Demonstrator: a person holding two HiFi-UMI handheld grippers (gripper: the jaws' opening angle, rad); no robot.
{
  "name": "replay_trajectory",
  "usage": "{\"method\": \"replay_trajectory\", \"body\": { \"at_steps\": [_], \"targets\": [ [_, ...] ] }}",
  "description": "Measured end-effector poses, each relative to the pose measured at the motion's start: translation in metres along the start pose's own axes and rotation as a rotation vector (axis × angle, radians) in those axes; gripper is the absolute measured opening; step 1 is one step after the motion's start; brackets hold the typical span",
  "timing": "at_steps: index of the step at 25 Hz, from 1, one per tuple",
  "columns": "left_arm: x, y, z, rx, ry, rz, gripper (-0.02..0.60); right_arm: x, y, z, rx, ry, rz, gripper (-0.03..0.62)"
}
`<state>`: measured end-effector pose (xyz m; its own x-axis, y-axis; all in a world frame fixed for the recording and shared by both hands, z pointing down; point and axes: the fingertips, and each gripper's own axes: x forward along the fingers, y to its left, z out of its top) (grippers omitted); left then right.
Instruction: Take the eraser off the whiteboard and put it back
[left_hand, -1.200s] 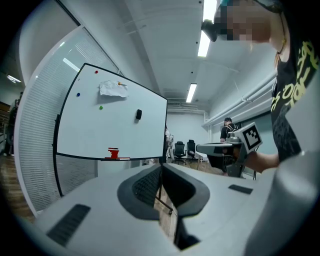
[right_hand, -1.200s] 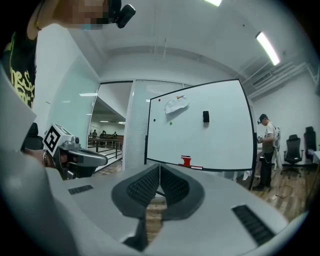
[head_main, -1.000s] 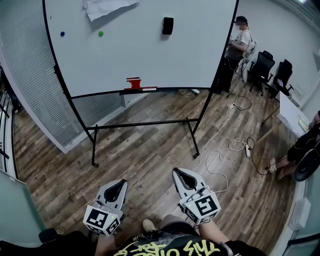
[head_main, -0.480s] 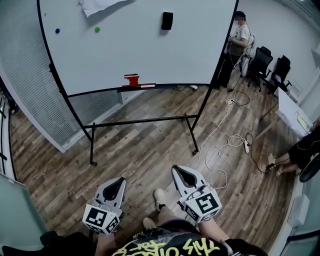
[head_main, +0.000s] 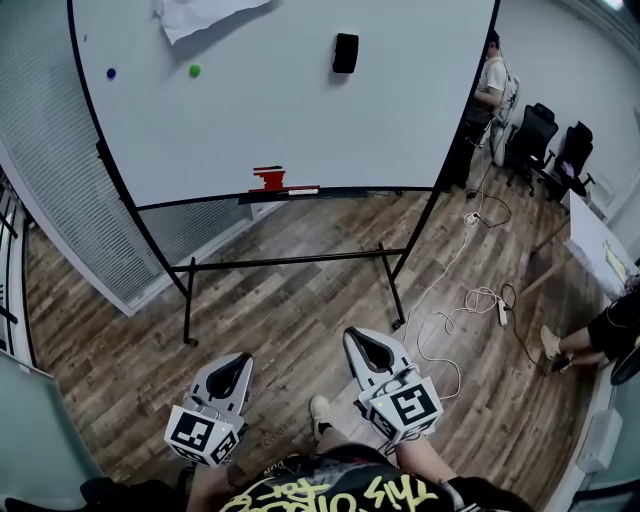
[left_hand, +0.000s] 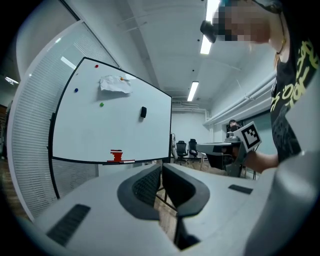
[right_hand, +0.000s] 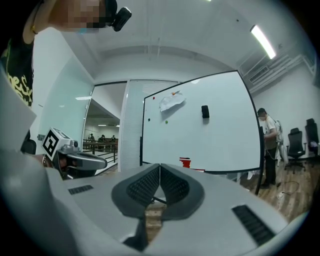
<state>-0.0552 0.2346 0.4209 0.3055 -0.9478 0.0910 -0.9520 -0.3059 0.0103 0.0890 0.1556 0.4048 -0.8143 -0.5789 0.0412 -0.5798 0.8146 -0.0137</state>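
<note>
The eraser (head_main: 345, 53) is a small black block stuck high on the whiteboard (head_main: 260, 130), right of centre and well apart from both grippers; the board stands on a black stand (head_main: 290, 262) with legs on the wooden floor (head_main: 290, 320). A crumpled sheet of paper (head_main: 205, 15) hangs at the top of the board, left of the eraser; below it are a green magnet (head_main: 194, 71) and, further left, a blue magnet (head_main: 110, 73). A red object (head_main: 268, 179) rests on the tray along the board's lower edge, below and left of the eraser.

The left gripper (head_main: 232, 372) and the right gripper (head_main: 365, 350) are held low and side by side near the person's body, both pointing toward the board; each carries its marker cube at the rear. In the left gripper view the fingers (left_hand: 145, 185) meet at their tips, with nothing between them; only floor shows through the small gap behind the tips. In the right gripper view the fingers (right_hand: 142, 187) are likewise pressed together at the tips and empty; the eraser shows far ahead of them on the board.

A white cable (head_main: 450, 320) snakes over the floor right of the stand; a standing person (head_main: 492, 75) is beside the board's right edge, with black office chairs (head_main: 545, 135) beyond.
</note>
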Motion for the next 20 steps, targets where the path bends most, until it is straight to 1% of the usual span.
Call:
{"method": "replay_trajectory", "body": {
  "at_steps": [3, 7, 9, 11, 13, 16, 20],
  "targets": [
    [0.018, 0.009, 0.008, 0.003, -0.005, -0.003, 0.015, 0.016, -0.013, 0.010, -0.015, -0.046, 0.013, 0.011],
    [0.041, 0.024, 0.013, 0.005, -0.006, -0.005, 0.015, 0.036, -0.032, 0.013, 0.009, -0.001, -0.018, 0.011],
    [0.051, 0.030, 0.015, 0.002, -0.007, -0.004, 0.015, 0.046, -0.040, 0.014, 0.007, 0.009, -0.015, 0.011],
    [0.061, 0.035, 0.017, 0.002, -0.009, -0.004, 0.015, 0.055, -0.046, 0.015, -0.007, -0.008, 0.000, 0.011],
    [0.071, 0.038, 0.018, 0.003, -0.011, -0.004, 0.015, 0.062, -0.052, 0.018, -0.031, -0.049, 0.020, 0.011],
    [0.085, 0.042, 0.017, 0.001, -0.009, -0.004, 0.015, 0.069, -0.064, 0.015, -0.021, -0.019, 0.019, 0.011],
    [0.107, 0.048, 0.023, 0.002, -0.010, -0.002, 0.015, 0.082, -0.081, 0.021, -0.044, -0.031, 0.024, 0.011]
  ]
}}
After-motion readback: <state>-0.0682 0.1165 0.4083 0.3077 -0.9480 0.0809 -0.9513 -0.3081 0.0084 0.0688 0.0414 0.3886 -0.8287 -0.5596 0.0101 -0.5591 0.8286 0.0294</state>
